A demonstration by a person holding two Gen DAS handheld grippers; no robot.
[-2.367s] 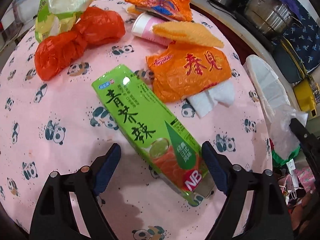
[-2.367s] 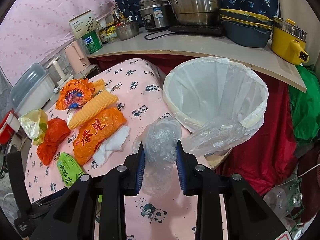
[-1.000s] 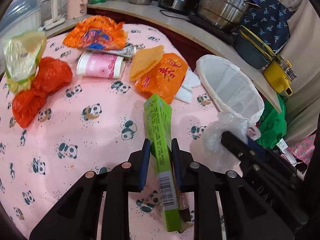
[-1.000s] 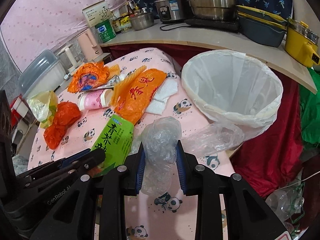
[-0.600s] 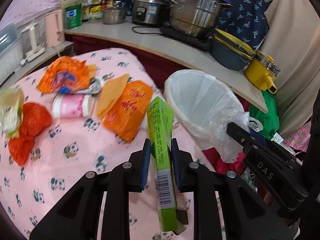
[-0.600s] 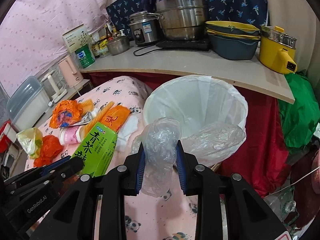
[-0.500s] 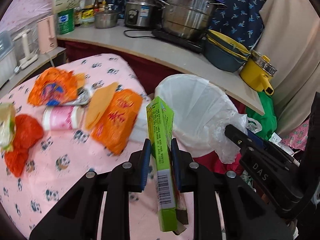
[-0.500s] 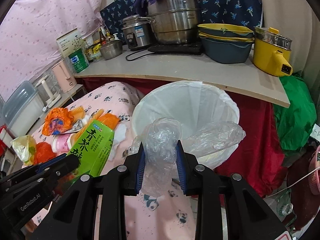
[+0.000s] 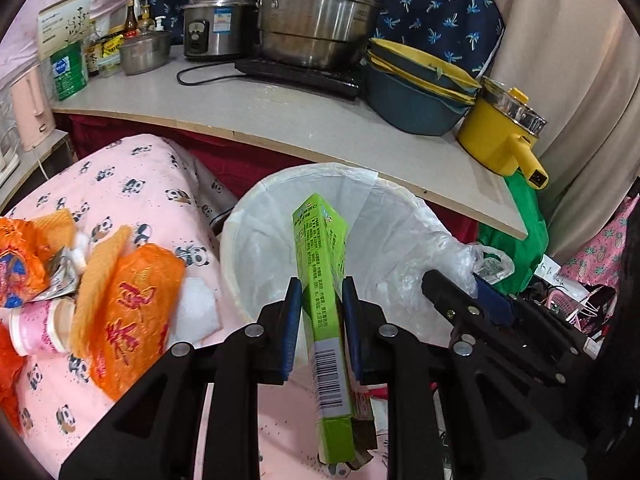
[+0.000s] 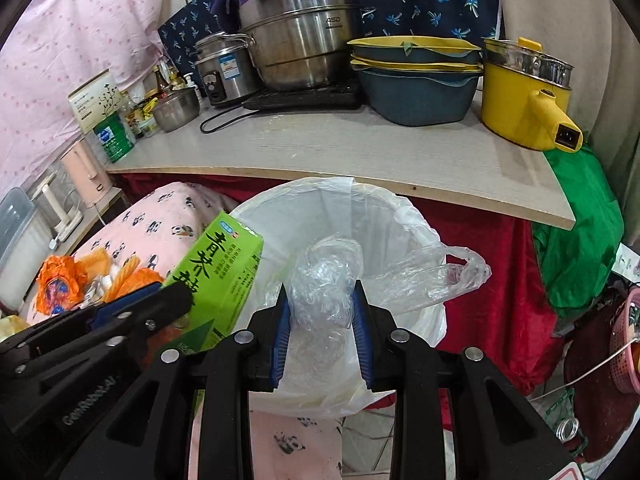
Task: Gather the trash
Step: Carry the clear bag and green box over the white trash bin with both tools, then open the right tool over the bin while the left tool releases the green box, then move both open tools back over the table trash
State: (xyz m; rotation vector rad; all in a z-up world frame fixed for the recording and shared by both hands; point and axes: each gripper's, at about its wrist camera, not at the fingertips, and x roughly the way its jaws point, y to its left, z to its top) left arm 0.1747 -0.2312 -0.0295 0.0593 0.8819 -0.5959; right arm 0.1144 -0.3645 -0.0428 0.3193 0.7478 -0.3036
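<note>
My left gripper (image 9: 320, 300) is shut on a long green carton (image 9: 322, 280) and holds it edge-up over the near rim of the white-lined trash bin (image 9: 256, 240). My right gripper (image 10: 320, 304) is shut on a crumpled clear plastic bag (image 10: 326, 280) above the same bin (image 10: 404, 216). The green carton (image 10: 224, 276) and the left gripper (image 10: 132, 312) show at the left of the right wrist view. The right gripper (image 9: 460, 296) shows at the right of the left wrist view.
On the pink panda tablecloth (image 9: 120, 176) lie an orange snack bag (image 9: 128, 312), a pink cup (image 9: 36, 324), another orange wrapper (image 9: 20, 260) and a white tissue (image 9: 192, 308). A shelf (image 9: 280, 120) with pots and a yellow kettle (image 9: 504, 132) overhangs the bin.
Both grippers swung right, away from the table and over the bin, with the carton and the plastic bag still held. The bin now sits directly ahead.
</note>
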